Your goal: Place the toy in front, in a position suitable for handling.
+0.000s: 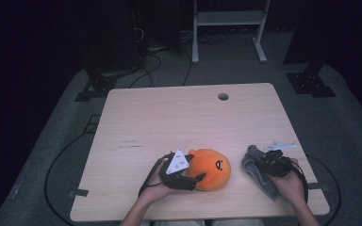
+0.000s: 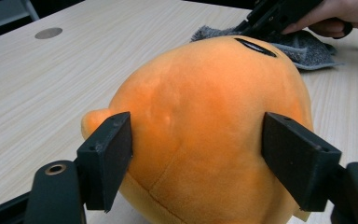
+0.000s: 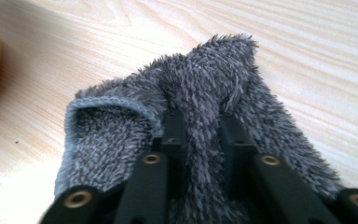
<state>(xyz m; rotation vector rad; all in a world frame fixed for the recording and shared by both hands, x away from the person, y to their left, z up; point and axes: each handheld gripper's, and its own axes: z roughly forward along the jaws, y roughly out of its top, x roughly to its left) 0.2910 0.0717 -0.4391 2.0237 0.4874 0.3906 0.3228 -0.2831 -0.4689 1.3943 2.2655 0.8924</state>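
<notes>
An orange plush toy (image 1: 212, 168) with a black stitched mouth lies near the table's front edge. My left gripper (image 1: 195, 167) is open, and its two jaws stand on either side of the plush (image 2: 209, 116), close against its flanks; the plush rests on the table. To the right lies a crumpled grey fuzzy cloth (image 1: 257, 172). My right gripper (image 1: 262, 162) is shut on a raised fold of that cloth (image 3: 205, 88), pinched between the jaws of the right gripper (image 3: 200, 126). In the left gripper view the cloth (image 2: 310, 46) and the right gripper (image 2: 265, 18) sit behind the plush.
The light wooden table (image 1: 169, 117) has a round cable hole (image 1: 223, 96) at its back right. Its front edge runs just below both hands. Cables and a white metal frame (image 1: 228, 21) stand on the dark floor beyond the table.
</notes>
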